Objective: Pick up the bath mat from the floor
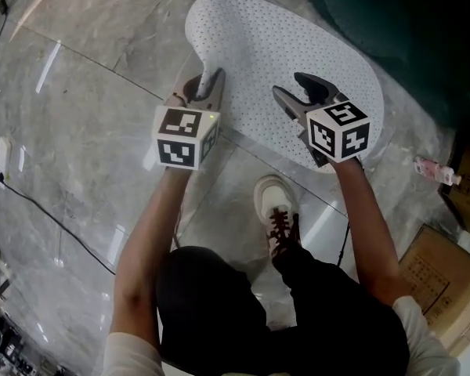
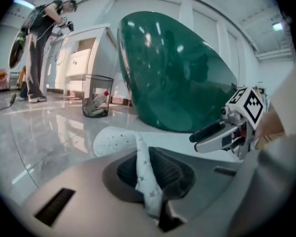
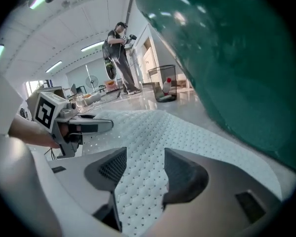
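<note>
Mat [image 1: 298,61]: the step in hand is judged to be the second grip, with one side secured and the other not.

1. Keep the left gripper [image 2: 148,174] clamped. A short bite on a limp edge is likely to slip if tugged sideways.
2. Bring the right gripper [image 3: 140,167] to the near edge. Slide one finger under it and keep the other above. Closing on the flat face would probably only pinch air.
3. Take a bite as deep as the left one, then raise both sides level so the mat peels off the floor [image 1: 78,131] evenly.
4. Keep the shoe [image 1: 276,202], which stands just short of the near edge, off the mat.

Position relative to the fingers:
- Left: the fingers are closed on the mat's near-left edge. A fold stands upright between the pads and runs forward into the flat part.
- Right: the fingers are spread fully apart above the near-right part. The perforated surface shows between them and neither pad presses on it. Whether the tips touch it cannot be told.
- Beyond both grippers, the rest of the mat lies flat on the floor and reaches toward the green tub [image 2: 177,73].
</note>
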`<state>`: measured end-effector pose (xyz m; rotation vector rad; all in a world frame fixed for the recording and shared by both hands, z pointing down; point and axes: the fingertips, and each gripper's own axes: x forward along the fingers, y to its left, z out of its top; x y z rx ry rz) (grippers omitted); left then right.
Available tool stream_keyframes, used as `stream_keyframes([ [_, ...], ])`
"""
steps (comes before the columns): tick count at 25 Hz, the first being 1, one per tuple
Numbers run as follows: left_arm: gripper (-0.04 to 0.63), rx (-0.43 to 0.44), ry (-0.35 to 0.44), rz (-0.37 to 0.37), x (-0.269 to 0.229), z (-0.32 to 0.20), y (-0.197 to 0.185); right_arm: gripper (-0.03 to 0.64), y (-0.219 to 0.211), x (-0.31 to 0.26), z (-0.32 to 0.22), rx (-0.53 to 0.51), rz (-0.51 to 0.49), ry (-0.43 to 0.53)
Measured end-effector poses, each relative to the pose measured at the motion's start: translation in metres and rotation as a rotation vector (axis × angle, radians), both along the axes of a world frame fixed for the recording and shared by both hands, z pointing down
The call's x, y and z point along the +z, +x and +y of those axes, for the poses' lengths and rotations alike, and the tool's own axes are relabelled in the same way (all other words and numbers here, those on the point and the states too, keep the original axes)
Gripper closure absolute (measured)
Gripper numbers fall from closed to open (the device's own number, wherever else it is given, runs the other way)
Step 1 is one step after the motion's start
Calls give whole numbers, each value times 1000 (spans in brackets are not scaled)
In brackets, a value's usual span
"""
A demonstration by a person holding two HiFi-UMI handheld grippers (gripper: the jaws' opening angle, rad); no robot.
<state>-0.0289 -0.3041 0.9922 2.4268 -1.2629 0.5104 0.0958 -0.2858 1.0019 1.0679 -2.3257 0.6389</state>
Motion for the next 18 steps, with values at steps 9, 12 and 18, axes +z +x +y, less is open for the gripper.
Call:
stream_keyframes([
  [9, 563, -77, -17, 32, -100, 4, -3, 365, 35, -97, 0, 76, 1, 45],
  [12, 563, -27, -57, 25, -153, 20, 10, 370, 40, -151, 10, 61, 21, 7],
  [18, 564, -5, -94, 45, -292, 56, 18, 594, 36, -308, 15, 97, 22, 11],
])
